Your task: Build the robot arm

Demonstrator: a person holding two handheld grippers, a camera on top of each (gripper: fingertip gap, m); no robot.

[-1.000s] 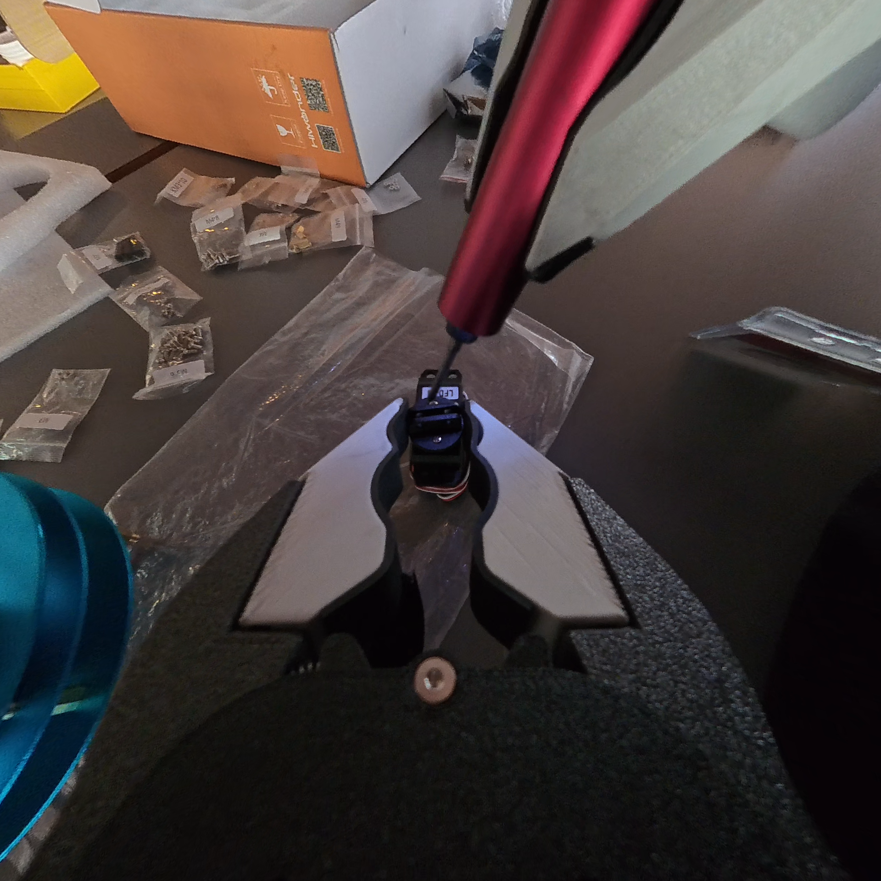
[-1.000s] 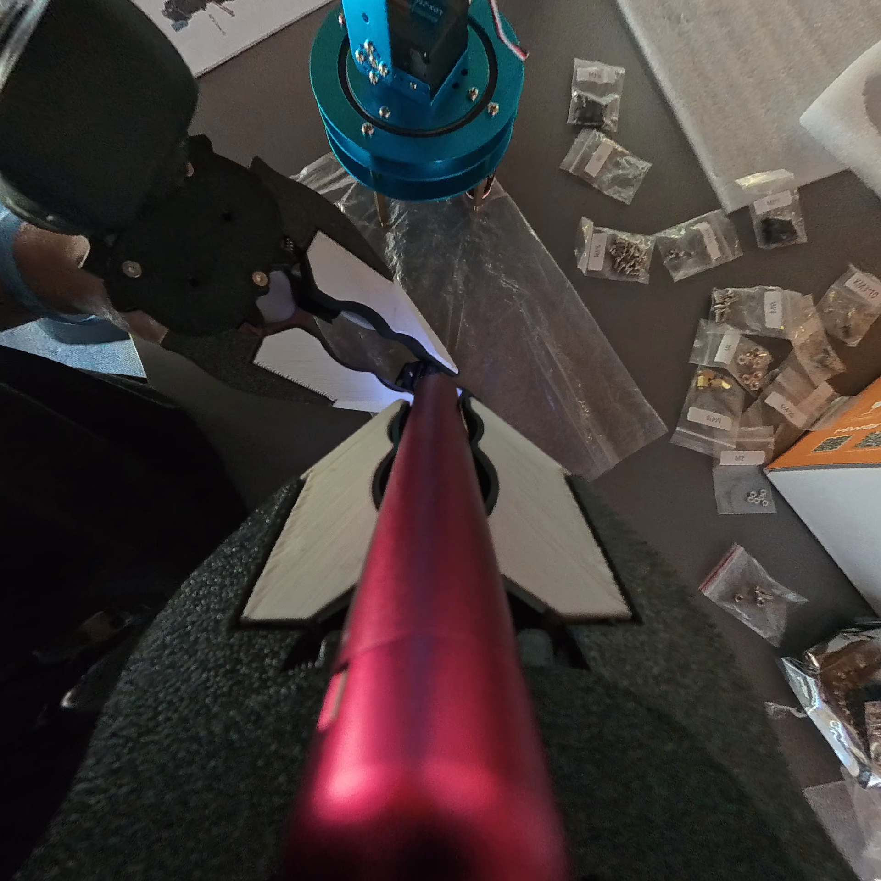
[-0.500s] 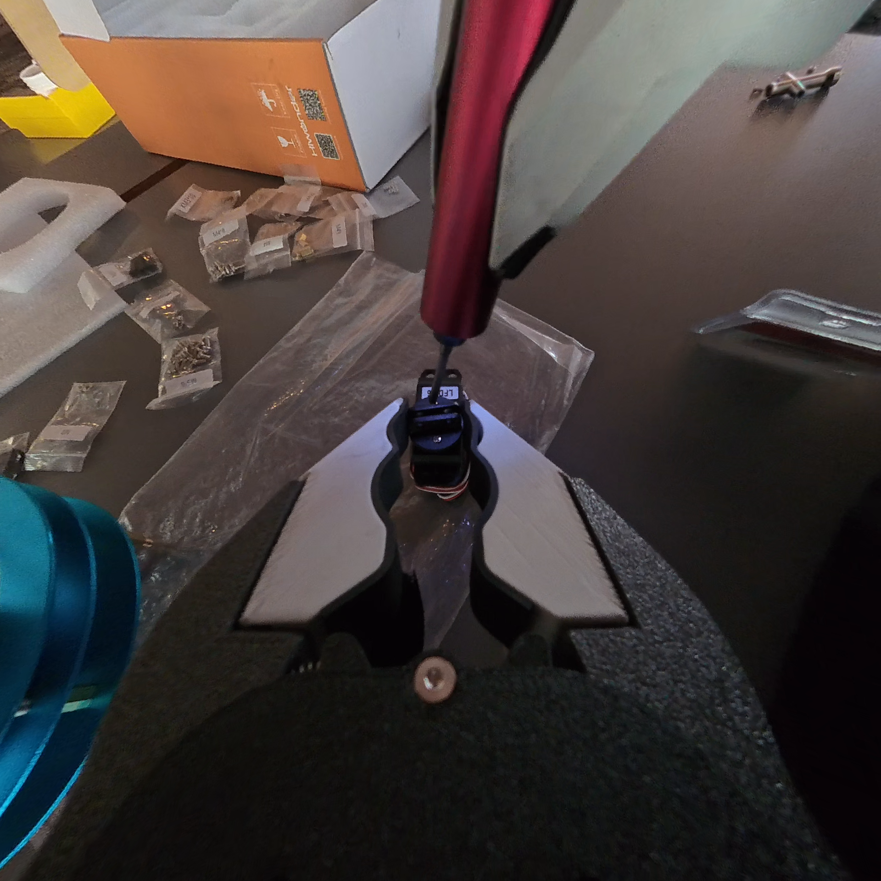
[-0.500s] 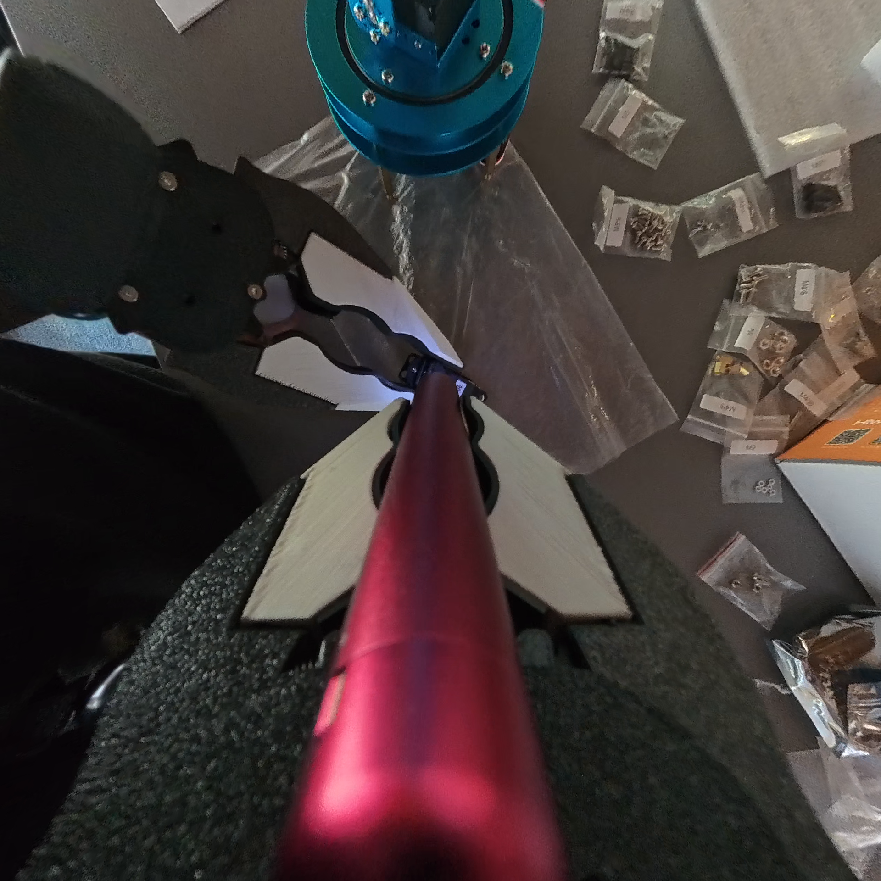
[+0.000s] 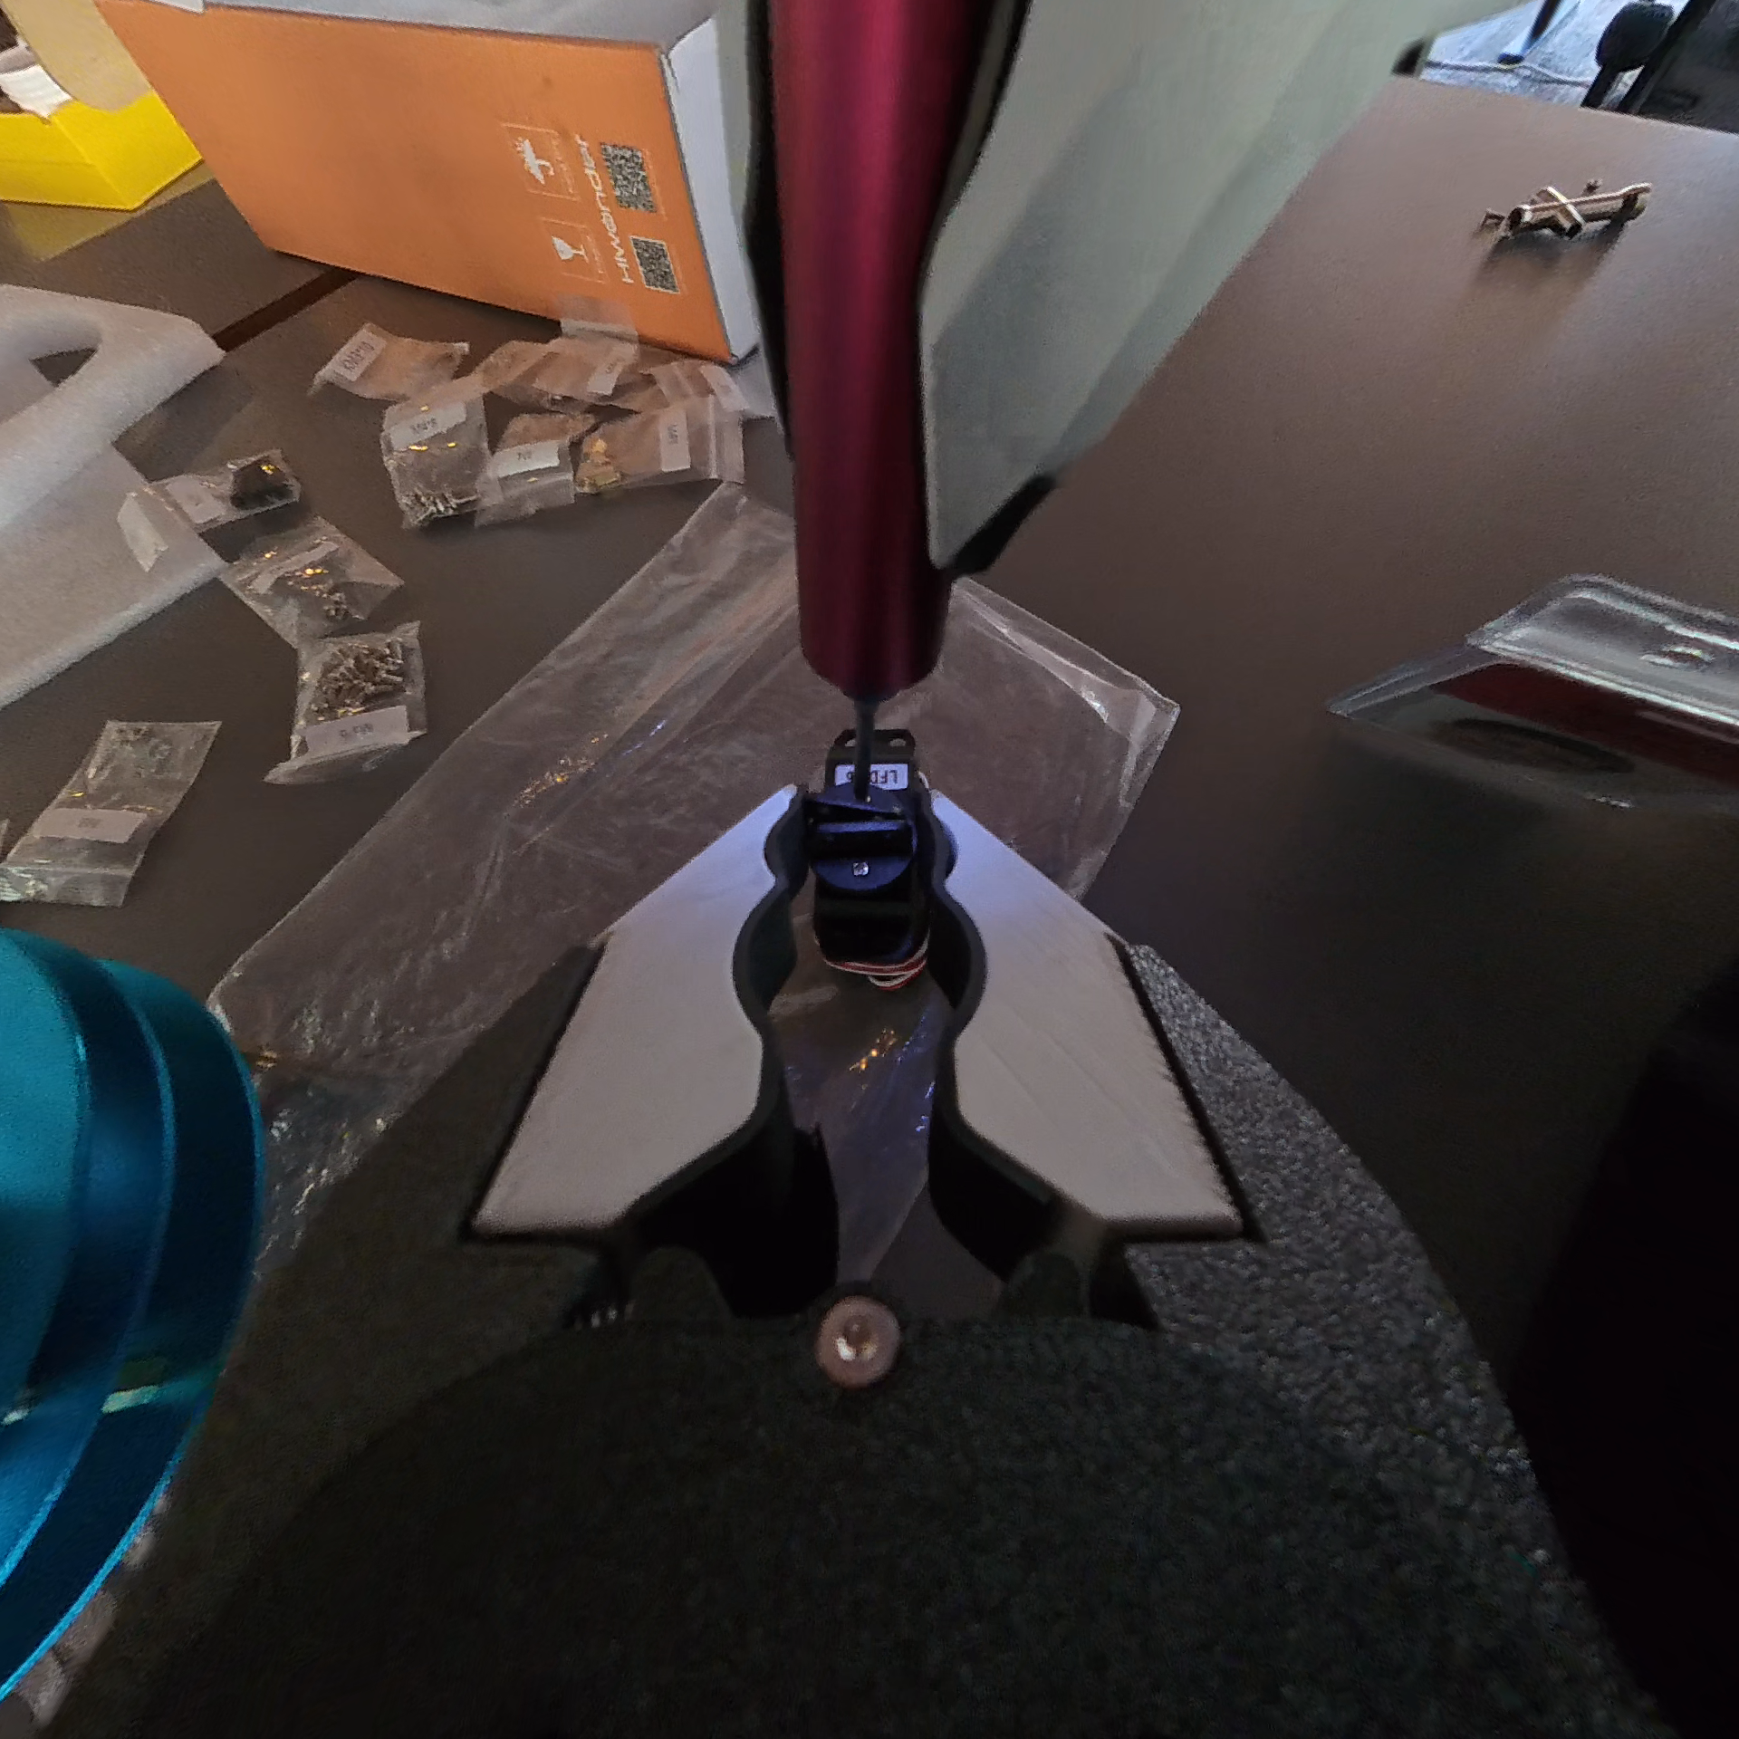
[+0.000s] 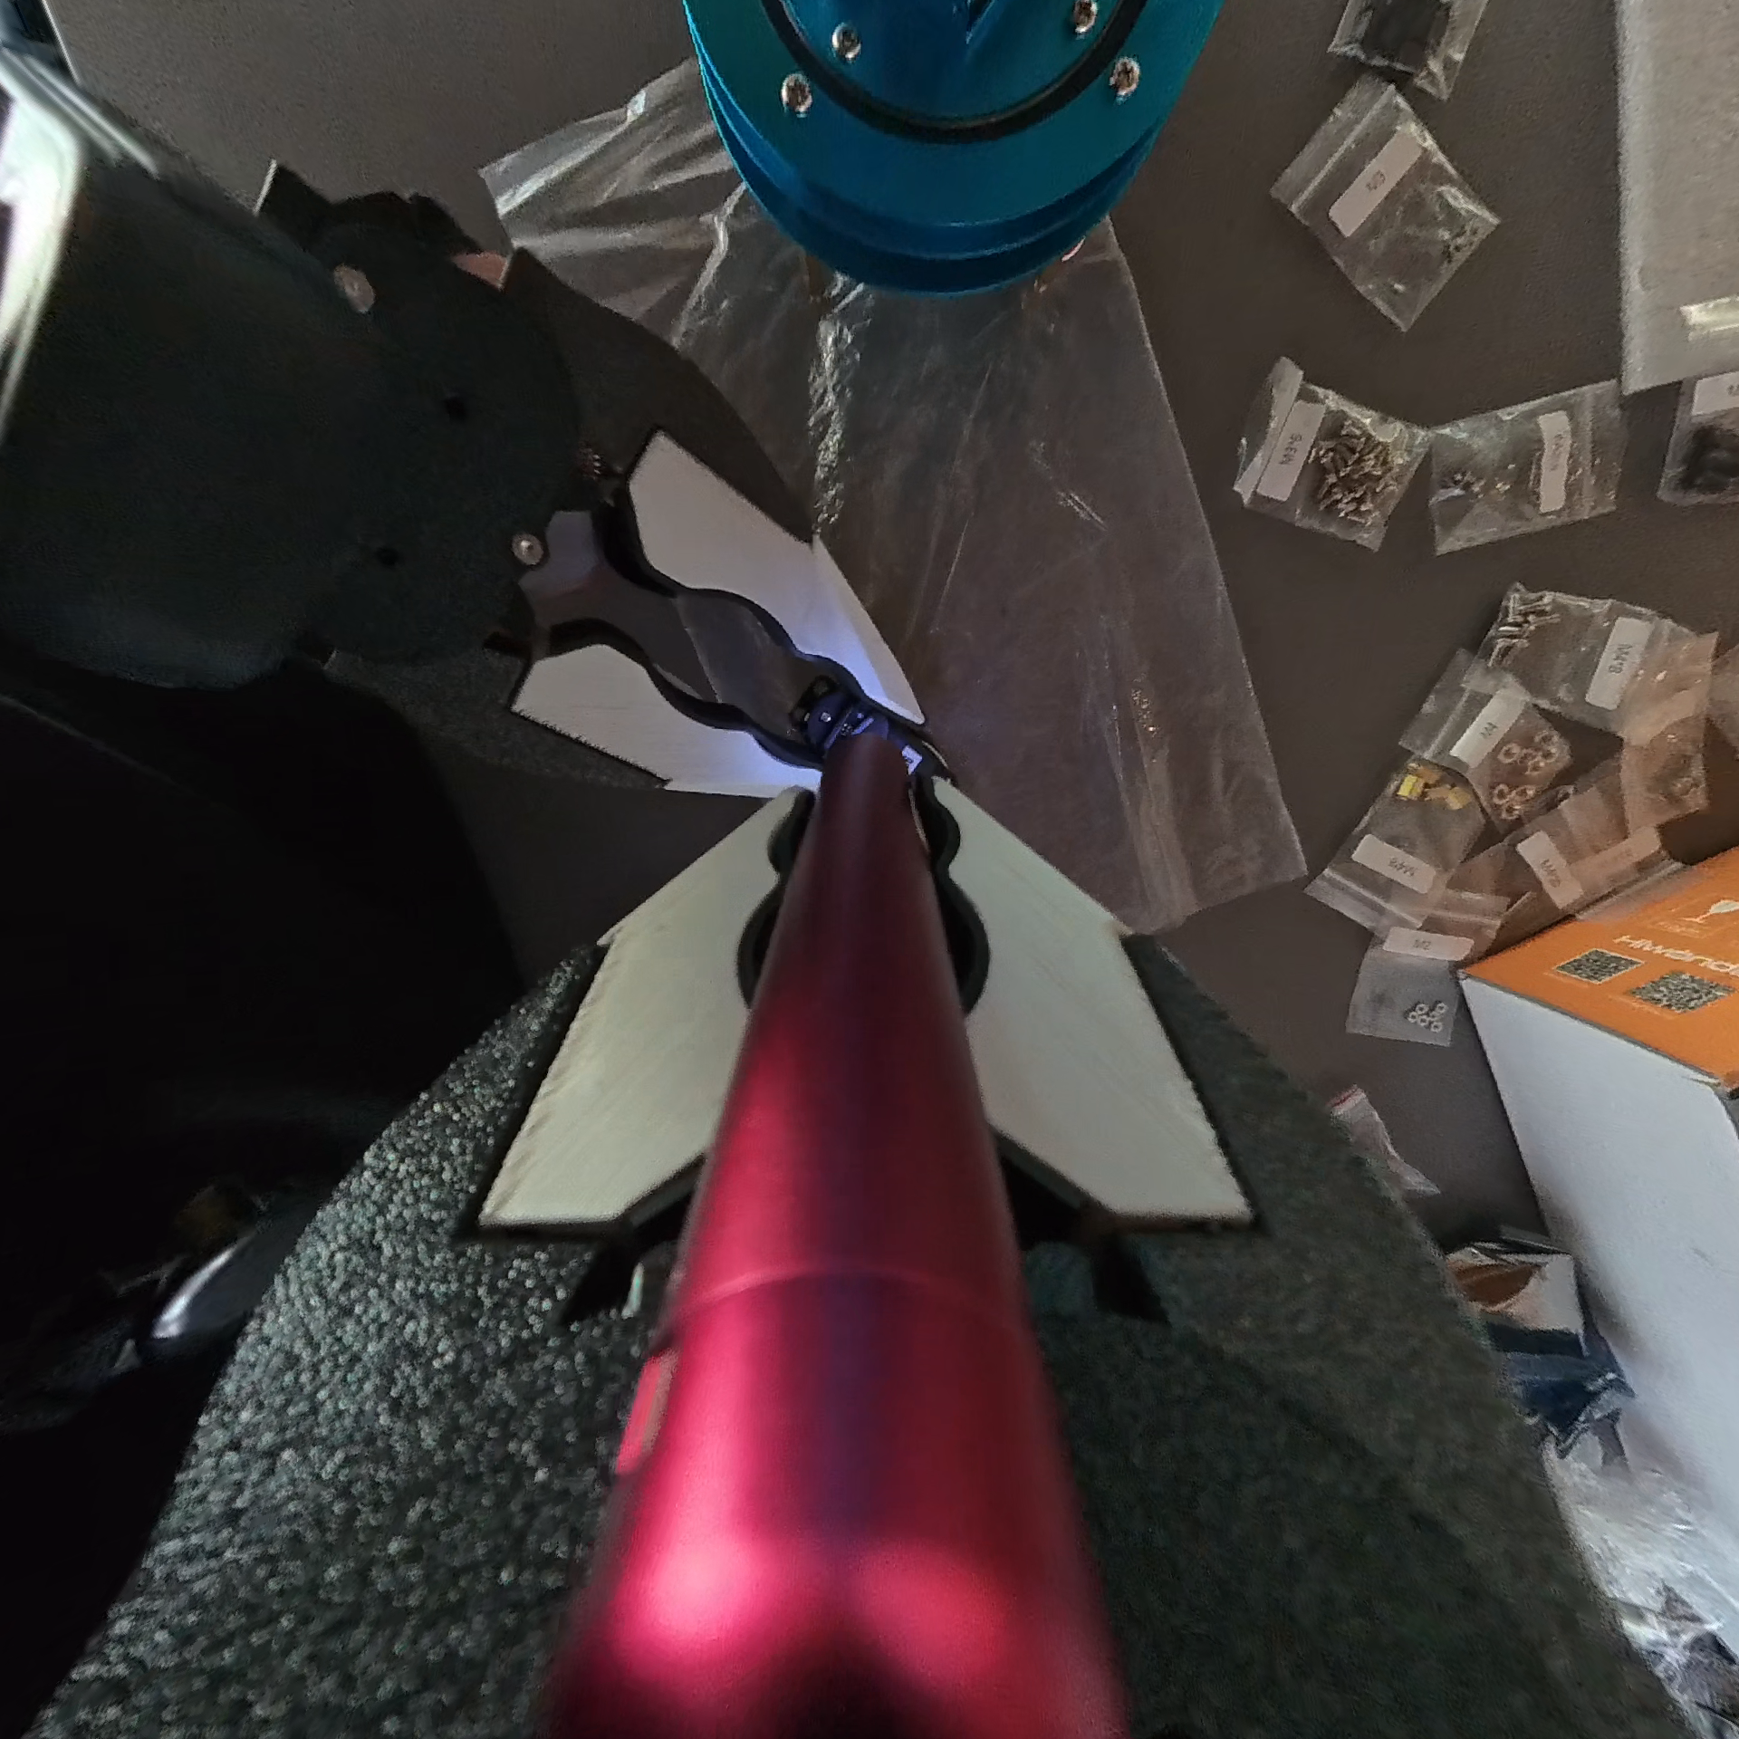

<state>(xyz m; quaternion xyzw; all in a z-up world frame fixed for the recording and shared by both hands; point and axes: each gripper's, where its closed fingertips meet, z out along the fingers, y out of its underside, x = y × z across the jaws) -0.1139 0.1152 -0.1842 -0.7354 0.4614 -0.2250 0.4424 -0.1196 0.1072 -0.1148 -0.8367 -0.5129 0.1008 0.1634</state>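
Observation:
My left gripper point(image 5: 861, 828) is shut on a small black servo motor point(image 5: 864, 885) with red and white wires at its near end, held over a clear plastic bag point(image 5: 583, 828). My right gripper point(image 6: 861, 800) is shut on a red screwdriver point(image 6: 847, 1223). In the left wrist view the red screwdriver point(image 5: 861, 376) stands nearly upright and its thin dark bit point(image 5: 864, 753) touches the far end of the servo. In the right wrist view the left gripper point(image 6: 828, 715) holds the servo point(image 6: 833, 720) right at the screwdriver's tip.
A blue round metal base point(image 6: 941, 160) stands on the bag, close on the left point(image 5: 94, 1270). Several small bags of screws point(image 5: 358, 696) lie left. An orange and white box point(image 5: 452, 160), white foam point(image 5: 66, 489), a clear-lidded case point(image 5: 1581, 659) and a small metal part point(image 5: 1562, 207) lie around. My right fingertips sit around 7 centimeters from my left ones.
The red screwdriver has swung from a slant to nearly upright, its bit staying on the servo. The right wrist view has drawn closer to the blue base. The left gripper still holds the servo.

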